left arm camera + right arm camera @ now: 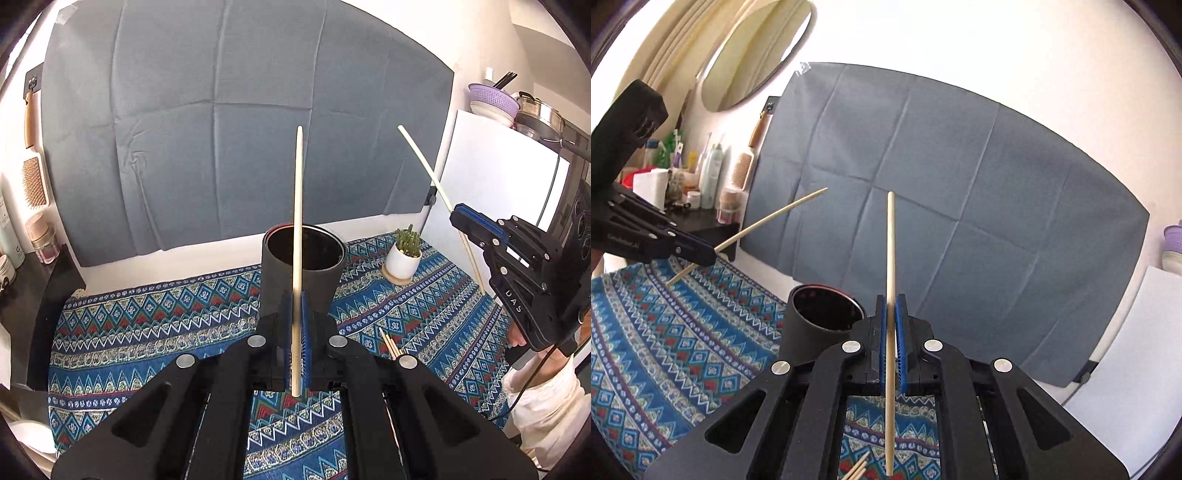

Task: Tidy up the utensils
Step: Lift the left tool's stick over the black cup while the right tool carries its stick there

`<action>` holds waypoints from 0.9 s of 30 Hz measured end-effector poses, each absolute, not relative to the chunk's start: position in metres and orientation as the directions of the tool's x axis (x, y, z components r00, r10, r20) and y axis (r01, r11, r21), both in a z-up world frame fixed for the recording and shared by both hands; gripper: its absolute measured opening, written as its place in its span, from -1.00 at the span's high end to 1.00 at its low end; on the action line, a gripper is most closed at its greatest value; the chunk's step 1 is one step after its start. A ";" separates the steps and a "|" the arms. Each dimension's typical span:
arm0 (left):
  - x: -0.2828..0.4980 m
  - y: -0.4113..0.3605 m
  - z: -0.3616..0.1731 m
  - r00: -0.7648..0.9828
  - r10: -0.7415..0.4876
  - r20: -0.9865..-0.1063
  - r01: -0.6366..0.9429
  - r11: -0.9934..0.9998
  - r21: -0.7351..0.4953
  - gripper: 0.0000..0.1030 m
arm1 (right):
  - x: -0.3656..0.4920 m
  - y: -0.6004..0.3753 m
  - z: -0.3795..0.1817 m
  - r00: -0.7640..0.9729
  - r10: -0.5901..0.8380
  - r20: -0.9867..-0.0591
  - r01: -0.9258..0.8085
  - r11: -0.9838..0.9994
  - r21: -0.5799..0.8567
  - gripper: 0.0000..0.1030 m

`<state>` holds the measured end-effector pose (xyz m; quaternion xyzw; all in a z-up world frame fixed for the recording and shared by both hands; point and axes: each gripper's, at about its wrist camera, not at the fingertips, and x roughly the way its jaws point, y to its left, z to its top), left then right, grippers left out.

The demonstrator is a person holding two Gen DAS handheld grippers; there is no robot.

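Patterned blue cloth [147, 332] below me, grey sheet [221, 129] behind. My left gripper [297, 314] is clamped tight on one chopstick [297, 221], standing upright over the black cup [303, 266]. My right gripper [894, 317] pinches another chopstick [890, 295], raised to the cup's right. Spare chopsticks [389, 343] lie on the cloth; plenty of air above the rim.

Left gripper [297, 325], right gripper [894, 325] clamped

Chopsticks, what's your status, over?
Left gripper and right gripper each shut on one chopstick. Black cup ahead, empty. More sticks on cloth. Path clear.
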<state>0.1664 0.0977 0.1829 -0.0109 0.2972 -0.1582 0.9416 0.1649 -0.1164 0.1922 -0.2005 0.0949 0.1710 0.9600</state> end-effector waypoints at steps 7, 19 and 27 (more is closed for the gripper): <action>0.197 0.091 0.192 0.815 -0.297 -0.498 0.293 0.952 -0.087 0.91 | 0.201 -0.112 0.195 0.916 0.327 -0.233 -0.383 0.887 -0.259 0.91; 0.241 0.072 0.185 0.910 -0.297 -0.290 0.282 0.955 -0.092 0.91 | 0.240 -0.107 0.188 0.867 0.497 -0.036 -0.497 0.868 0.017 0.91; 0.259 0.060 0.166 0.933 -0.315 -0.173 0.299 0.948 -0.111 0.91 | 0.277 -0.117 0.166 0.835 0.546 0.071 -0.546 0.806 0.230 0.91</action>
